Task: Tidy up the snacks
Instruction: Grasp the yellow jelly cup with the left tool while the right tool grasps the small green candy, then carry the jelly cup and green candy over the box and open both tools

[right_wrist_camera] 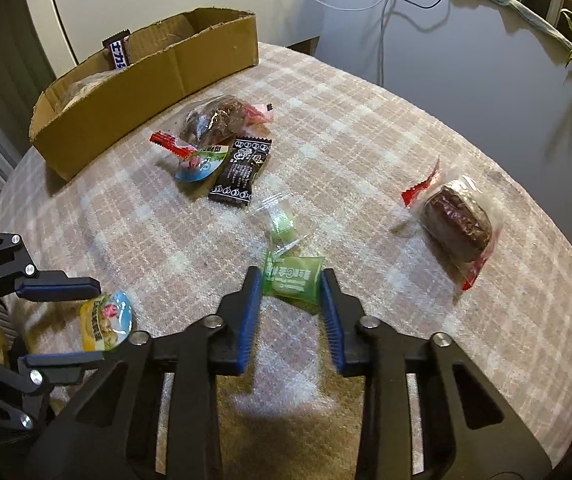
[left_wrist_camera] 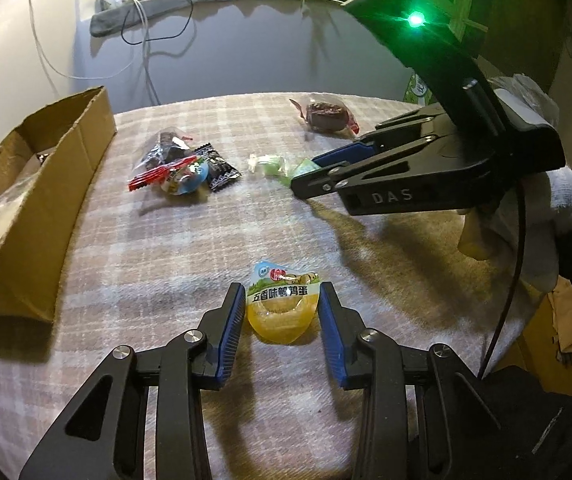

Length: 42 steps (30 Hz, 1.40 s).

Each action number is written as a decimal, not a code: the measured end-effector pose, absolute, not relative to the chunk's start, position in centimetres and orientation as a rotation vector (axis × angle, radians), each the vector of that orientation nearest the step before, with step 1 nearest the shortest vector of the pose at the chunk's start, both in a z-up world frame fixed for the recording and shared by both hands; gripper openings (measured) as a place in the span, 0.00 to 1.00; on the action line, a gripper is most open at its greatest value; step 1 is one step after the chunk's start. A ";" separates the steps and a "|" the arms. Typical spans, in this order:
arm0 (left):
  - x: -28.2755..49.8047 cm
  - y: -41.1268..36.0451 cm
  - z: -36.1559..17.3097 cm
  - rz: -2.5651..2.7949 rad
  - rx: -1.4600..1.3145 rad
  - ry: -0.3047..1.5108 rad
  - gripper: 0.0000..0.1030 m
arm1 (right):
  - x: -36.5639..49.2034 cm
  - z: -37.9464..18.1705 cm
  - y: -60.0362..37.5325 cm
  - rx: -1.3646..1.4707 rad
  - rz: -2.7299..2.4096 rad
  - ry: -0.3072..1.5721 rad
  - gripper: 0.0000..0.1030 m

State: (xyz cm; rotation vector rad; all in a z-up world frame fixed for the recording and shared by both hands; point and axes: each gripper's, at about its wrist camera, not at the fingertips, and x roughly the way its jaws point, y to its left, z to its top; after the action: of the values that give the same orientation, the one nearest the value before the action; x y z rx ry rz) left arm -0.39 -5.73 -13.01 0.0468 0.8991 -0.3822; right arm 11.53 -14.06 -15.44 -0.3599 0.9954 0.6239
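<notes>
Plaid cloth [left_wrist_camera: 166,248] in pink and cream covers the round bench, with cables trailing over the dark floor behind it. On the cloth's left edge a torn cardboard box [left_wrist_camera: 52,184] holds a chocolate bar [right_wrist_camera: 117,51] standing on end. Near the box lies a small heap of wrapped snacks [left_wrist_camera: 182,166], and a dark cake in clear wrap [right_wrist_camera: 456,226] lies alone, well apart from the heap. The left tongs [left_wrist_camera: 282,312] pinch a yellow quail-egg pack [left_wrist_camera: 282,306] lying flat on the cloth, blue pads against its two sides. The right tongs [right_wrist_camera: 291,292] close on a green candy packet [right_wrist_camera: 292,278], which lies just beside a clear-wrapped green sweet [right_wrist_camera: 280,224]. A white glove [left_wrist_camera: 558,208] grips the right handle.
</notes>
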 end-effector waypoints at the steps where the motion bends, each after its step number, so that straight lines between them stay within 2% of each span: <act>1: -0.4 -5.6 -13.0 -0.389 0.035 0.899 0.35 | 11.5 -15.4 -14.2 -0.357 0.621 0.995 0.28; 9: -0.5 -4.1 -12.2 -0.381 -0.011 0.880 0.35 | 11.1 -14.7 -15.1 -0.343 0.608 0.986 0.25; 10: -0.5 -4.0 -12.1 -0.379 -0.015 0.879 0.35 | 11.1 -14.7 -15.2 -0.341 0.607 0.984 0.14; 11: -0.4 -3.9 -12.0 -0.378 -0.018 0.877 0.35 | 11.0 -14.6 -15.2 -0.339 0.606 0.983 0.13; 25: -0.3 -1.4 -10.4 -0.327 -0.046 0.833 0.35 | 10.6 -12.4 -15.6 -0.304 0.610 0.933 0.06; 32: -0.2 -0.3 -9.8 -0.309 -0.057 0.813 0.35 | 11.0 -12.1 -15.4 -0.316 0.614 0.941 0.06; 33: -0.2 -0.2 -9.9 -0.308 -0.060 0.813 0.35 | 11.2 -12.5 -15.6 -0.306 0.621 0.958 0.11; 34: -0.2 -0.2 -9.9 -0.308 -0.061 0.814 0.35 | 11.3 -12.8 -15.6 -0.306 0.621 0.970 0.34; 35: -0.2 -0.2 -9.9 -0.307 -0.062 0.815 0.35 | 11.3 -13.0 -15.6 -0.318 0.606 0.969 0.49; 36: -0.2 -0.1 -10.0 -0.307 -0.064 0.818 0.35 | 11.3 -13.3 -15.5 -0.342 0.588 0.955 0.79; 37: -0.2 -0.1 -10.0 -0.307 -0.066 0.819 0.35 | 11.2 -13.5 -15.4 -0.353 0.591 0.946 0.84; 39: -0.3 0.0 -10.1 -0.304 -0.070 0.820 0.35 | 11.5 -14.4 -15.0 -0.370 0.604 0.958 0.84; 41: -0.3 0.1 -10.0 -0.303 -0.073 0.819 0.35 | 11.9 -15.1 -14.8 -0.372 0.609 0.979 0.80; 42: -0.4 0.2 -10.0 -0.301 -0.073 0.816 0.35 | 12.1 -15.7 -14.6 -0.377 0.613 0.996 0.69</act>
State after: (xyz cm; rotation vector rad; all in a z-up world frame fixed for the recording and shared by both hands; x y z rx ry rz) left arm -0.37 0.15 -9.98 -0.0729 0.8165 -0.3008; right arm 12.10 -14.64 -15.71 -0.3771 0.9963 0.6132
